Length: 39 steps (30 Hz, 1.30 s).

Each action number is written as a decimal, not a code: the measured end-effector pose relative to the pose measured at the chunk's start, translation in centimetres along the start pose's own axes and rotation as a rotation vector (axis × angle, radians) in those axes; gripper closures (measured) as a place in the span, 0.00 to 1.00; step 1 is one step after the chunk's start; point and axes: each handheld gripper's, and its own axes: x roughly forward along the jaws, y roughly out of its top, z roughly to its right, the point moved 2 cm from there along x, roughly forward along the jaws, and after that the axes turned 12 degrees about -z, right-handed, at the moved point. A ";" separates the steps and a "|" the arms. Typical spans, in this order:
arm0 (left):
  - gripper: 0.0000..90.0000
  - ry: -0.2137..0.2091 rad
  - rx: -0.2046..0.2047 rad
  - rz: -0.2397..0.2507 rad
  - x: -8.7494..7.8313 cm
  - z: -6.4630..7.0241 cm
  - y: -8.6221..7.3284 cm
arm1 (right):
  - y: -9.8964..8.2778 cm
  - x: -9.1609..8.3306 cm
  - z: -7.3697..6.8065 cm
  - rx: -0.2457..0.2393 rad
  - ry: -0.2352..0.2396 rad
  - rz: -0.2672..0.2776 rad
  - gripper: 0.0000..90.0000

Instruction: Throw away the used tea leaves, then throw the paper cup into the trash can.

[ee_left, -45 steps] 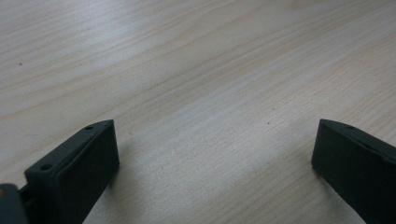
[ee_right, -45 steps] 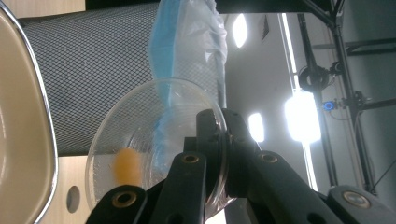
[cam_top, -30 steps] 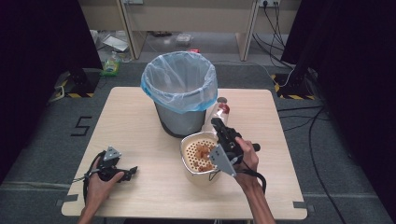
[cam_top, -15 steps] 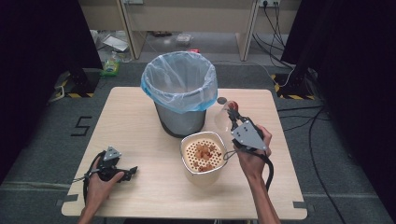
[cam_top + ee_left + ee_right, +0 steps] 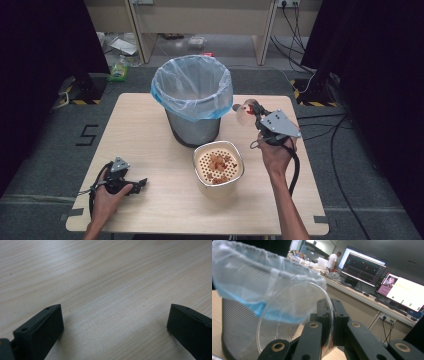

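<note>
A clear round plastic lid (image 5: 287, 320) is pinched at its rim by my right gripper (image 5: 330, 315), which is shut on it. In the high view the lid (image 5: 243, 114) hangs above the table just right of the mesh bin (image 5: 192, 100) lined with a blue-tinted bag, held by that right gripper (image 5: 251, 112). A cream container (image 5: 218, 162) with a perforated insert and reddish-brown scraps stands in front of the bin. My left gripper (image 5: 137, 184) rests on the table at the front left, open, with bare wood between its jaws (image 5: 115, 322).
The bin (image 5: 242, 297) stands close on the left in the right gripper view. Cables lie on the floor right of the table (image 5: 150, 130). Benches with monitors and a person stand far behind.
My right gripper has lifted the clear lid from over the cream container and carried it back and to the right, beside the bin. The left gripper has stayed put.
</note>
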 end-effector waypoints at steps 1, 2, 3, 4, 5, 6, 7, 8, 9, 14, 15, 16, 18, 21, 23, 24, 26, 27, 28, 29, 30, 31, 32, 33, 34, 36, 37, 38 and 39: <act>0.00 0.000 -0.001 -0.001 0.0 0.0 0.0 | 0.3 0.1 0.2 0.001 0.000 -0.001 0.96; 0.00 0.000 -0.001 -0.001 0.0 0.0 0.0 | 0.5 0.1 0.4 0.006 0.000 -0.001 0.96; 0.00 0.000 -0.001 -0.001 0.0 0.0 0.0 | 0.8 0.2 0.6 0.005 -0.001 -0.001 0.96; 0.00 0.000 -0.001 -0.001 0.0 0.0 0.0 | 1.1 0.2 0.8 0.004 -0.003 -0.004 0.96; 0.00 -0.001 -0.002 -0.001 0.0 0.0 0.0 | 1.3 0.3 1.0 0.003 -0.006 -0.008 0.96; 0.00 -0.001 -0.002 -0.001 0.0 0.0 0.0 | 1.5 0.4 1.2 0.003 -0.006 -0.009 0.96; 0.00 -0.001 -0.002 -0.001 0.0 0.0 0.0 | 1.8 0.5 1.5 0.007 -0.008 -0.007 0.96; 0.00 0.000 -0.002 -0.001 0.0 0.0 0.0 | 2.0 0.6 1.6 0.008 -0.012 -0.008 0.96; 0.00 0.000 -0.002 -0.002 0.0 0.0 0.0 | 2.2 0.7 1.8 0.008 -0.014 -0.010 0.96; 0.00 0.000 -0.004 0.000 0.0 0.0 0.0 | 3.4 1.1 2.4 0.007 -0.021 -0.013 0.96; 0.00 0.000 -0.005 0.000 0.0 0.0 0.0 | 3.7 1.3 2.5 0.007 -0.023 -0.010 0.96; 0.00 0.001 -0.004 -0.001 0.0 0.0 0.0 | 4.0 1.3 2.6 0.010 -0.024 -0.010 0.96; 0.00 0.001 -0.004 0.000 0.0 0.0 0.0 | 4.6 1.5 2.8 0.015 -0.024 -0.007 0.96; 0.00 0.001 -0.004 0.000 0.0 0.0 0.0 | 5.6 1.8 3.0 0.014 -0.031 -0.001 0.96; 0.00 0.000 -0.004 0.001 0.0 0.0 0.0 | 6.5 2.0 3.2 0.009 -0.035 0.004 0.96; 0.00 0.000 -0.004 0.001 0.0 0.0 0.0 | 7.0 2.1 3.3 0.008 -0.035 0.009 0.96; 0.00 0.001 -0.003 0.000 0.0 0.0 0.0 | 7.8 2.2 3.3 -0.005 -0.037 0.017 0.96; 0.00 0.001 -0.004 0.000 0.0 0.0 0.0 | 8.3 2.3 3.3 -0.010 -0.035 0.022 0.96; 0.00 0.000 -0.004 0.001 0.0 0.0 0.0 | 8.7 2.4 3.3 -0.017 -0.032 0.025 0.96; 0.00 0.001 -0.004 0.000 0.0 0.0 0.0 | 9.2 2.5 3.2 -0.023 -0.032 0.028 0.96; 0.00 0.001 -0.004 0.000 0.0 0.0 0.0 | 9.6 2.6 3.1 -0.029 -0.028 0.033 0.96; 0.00 0.001 -0.004 0.002 0.1 0.0 0.0 | 10.1 2.7 2.9 -0.031 -0.022 0.037 0.96; 0.00 0.000 -0.004 0.001 0.0 0.0 0.0 | 10.5 2.9 2.8 -0.042 -0.017 0.044 0.96; 0.00 0.001 -0.004 0.001 0.0 0.0 0.0 | 11.0 3.1 2.5 -0.052 -0.011 0.049 0.96; 0.00 0.000 -0.004 0.001 0.0 0.0 0.0 | 11.4 3.3 2.2 -0.055 0.000 0.052 0.96; 0.00 0.001 -0.003 0.001 0.0 0.0 0.0 | 12.2 3.8 1.6 -0.072 0.019 0.062 0.96; 0.00 0.001 -0.002 0.000 0.0 0.0 0.0 | 12.5 4.1 1.2 -0.078 0.032 0.061 0.96; 0.00 0.002 -0.002 -0.001 0.0 0.0 0.0 | 12.8 4.5 0.8 -0.085 0.044 0.060 0.96; 0.00 0.002 -0.001 -0.001 0.0 0.0 0.0 | 13.1 4.8 0.3 -0.089 0.055 0.058 0.96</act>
